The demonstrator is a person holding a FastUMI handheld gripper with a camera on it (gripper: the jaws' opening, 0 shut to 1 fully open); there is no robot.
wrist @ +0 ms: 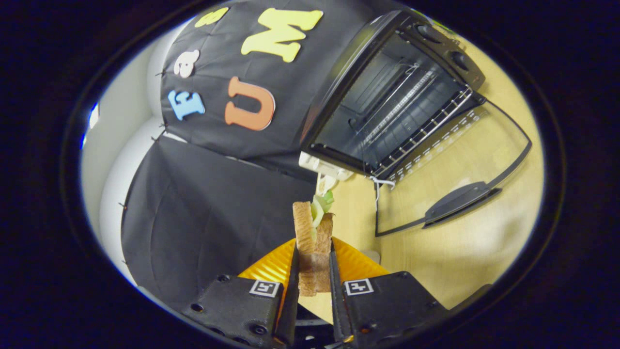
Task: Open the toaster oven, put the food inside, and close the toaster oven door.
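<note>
Sandwich (314, 242) clamped in the gripper (314, 261), oven (387, 97) open and waiting.

Both fingers press on the sandwich's bread faces, holding it edge-on with its green filling poking out at the far end, a grip that likely keeps the layers together for the carry. It sits well short of the oven, whose glass door (455, 174) lies folded down on the pale wooden table (465, 252), leaving the wire rack (416, 131) exposed for loading. A white plug block (323, 167) sits just beside the oven's near corner; black cloth walls the booth behind the oven.

Glossy black toaster oven (387, 97), wood-grain table (465, 242)
</note>
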